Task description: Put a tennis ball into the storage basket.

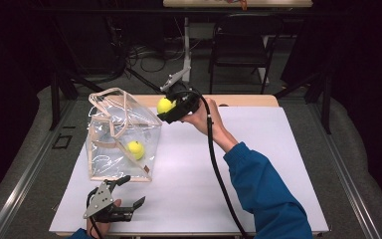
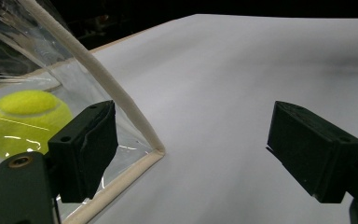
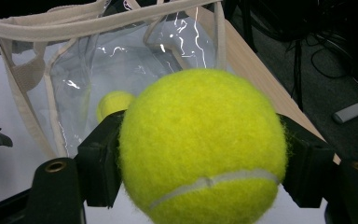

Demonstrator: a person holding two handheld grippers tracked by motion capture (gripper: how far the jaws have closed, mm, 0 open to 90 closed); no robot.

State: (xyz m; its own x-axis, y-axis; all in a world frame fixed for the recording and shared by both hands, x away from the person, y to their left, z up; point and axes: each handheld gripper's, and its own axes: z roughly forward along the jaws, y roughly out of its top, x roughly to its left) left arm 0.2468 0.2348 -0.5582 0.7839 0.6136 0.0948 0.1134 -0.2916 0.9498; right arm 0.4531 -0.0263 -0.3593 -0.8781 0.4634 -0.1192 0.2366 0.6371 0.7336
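two fuzzy yellow-green tennis balls are in sight: one tennis ball (image 1: 165, 105) is clamped between the jaws of the right tool (image 1: 171, 110), and the second tennis ball (image 1: 136, 149) lies inside the bag. there is one clear plastic bag with cream fabric trim (image 1: 122, 137), standing on one white rectangular surface (image 1: 258, 169). two black two-jaw tools are counted, the right one and the left tool (image 1: 129, 191), whose jaws stand apart with nothing between them. one blue sleeve (image 1: 266, 191) shows, and one dark folding chair (image 1: 241, 42) stands beyond the surface.
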